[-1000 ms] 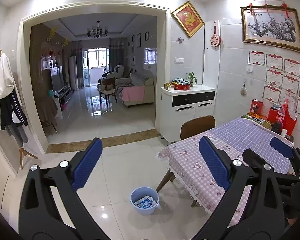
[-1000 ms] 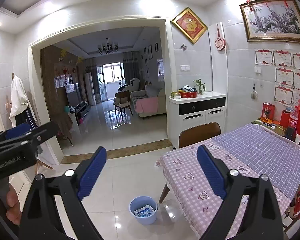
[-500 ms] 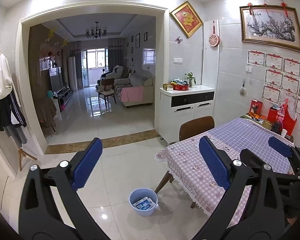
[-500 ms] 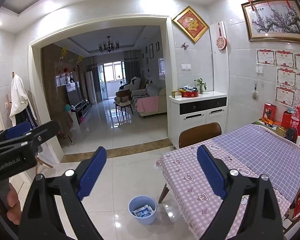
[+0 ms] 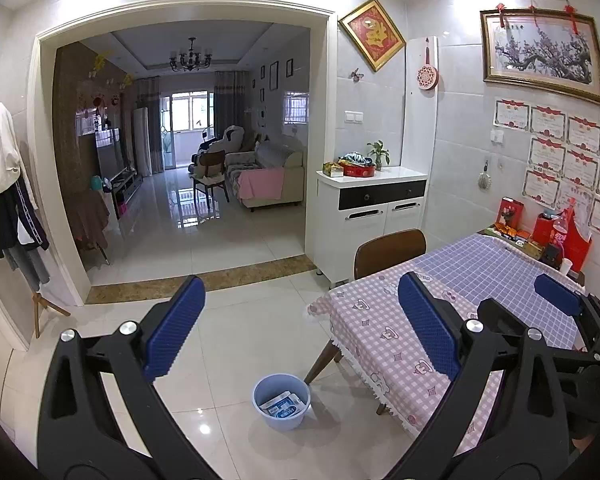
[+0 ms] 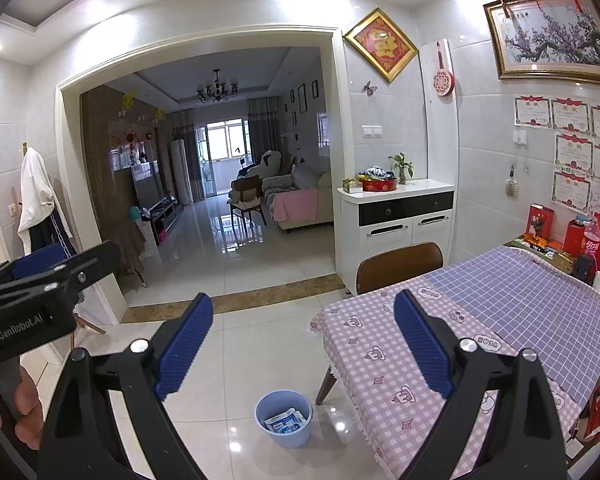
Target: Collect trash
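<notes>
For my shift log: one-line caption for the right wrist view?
Open right hand-held gripper held above the blue bin holding packets, beside the checked table.

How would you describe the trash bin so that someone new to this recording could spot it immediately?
Start at the dining table with the pink and purple checked cloth, then drop to the glossy white tiled floor just off its near corner, beside a slanted wooden leg. There stands a small round light-blue bucket, open-topped, with white-and-blue packaging inside; it is the only container on the floor.

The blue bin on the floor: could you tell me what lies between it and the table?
Only bare tile and the table's wooden leg beside the blue bin, in both views.
</notes>
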`<state>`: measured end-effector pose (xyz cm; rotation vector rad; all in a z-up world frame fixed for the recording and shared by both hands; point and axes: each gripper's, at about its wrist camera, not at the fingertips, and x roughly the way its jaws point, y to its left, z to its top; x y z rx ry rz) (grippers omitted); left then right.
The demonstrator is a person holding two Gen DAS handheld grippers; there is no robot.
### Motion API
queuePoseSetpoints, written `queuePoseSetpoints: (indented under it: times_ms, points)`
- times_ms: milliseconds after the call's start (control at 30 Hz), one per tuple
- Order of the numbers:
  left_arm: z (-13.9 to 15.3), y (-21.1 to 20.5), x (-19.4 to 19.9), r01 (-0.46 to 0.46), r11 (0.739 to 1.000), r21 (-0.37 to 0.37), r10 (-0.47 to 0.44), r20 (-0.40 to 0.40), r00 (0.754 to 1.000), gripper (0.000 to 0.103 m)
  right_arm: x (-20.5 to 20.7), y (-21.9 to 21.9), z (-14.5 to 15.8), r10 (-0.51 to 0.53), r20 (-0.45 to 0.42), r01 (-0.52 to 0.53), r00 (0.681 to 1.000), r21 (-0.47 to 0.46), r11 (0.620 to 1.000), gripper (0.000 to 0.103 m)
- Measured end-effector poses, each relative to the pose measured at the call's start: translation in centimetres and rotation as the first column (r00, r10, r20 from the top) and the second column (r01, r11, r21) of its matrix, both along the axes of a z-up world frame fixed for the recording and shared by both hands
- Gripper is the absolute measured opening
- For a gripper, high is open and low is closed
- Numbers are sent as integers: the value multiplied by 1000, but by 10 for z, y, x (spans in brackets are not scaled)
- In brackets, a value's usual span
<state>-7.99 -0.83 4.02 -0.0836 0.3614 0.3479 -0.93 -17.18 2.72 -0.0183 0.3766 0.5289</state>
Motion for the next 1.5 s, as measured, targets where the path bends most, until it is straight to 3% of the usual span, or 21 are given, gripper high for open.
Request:
queuePoseSetpoints:
  times_ms: [1500]
  points:
    - [-9,-1,25,80,997,-6,-80,-30,996,95,22,-5,-9,-63,-7,62,998,-27,998,90]
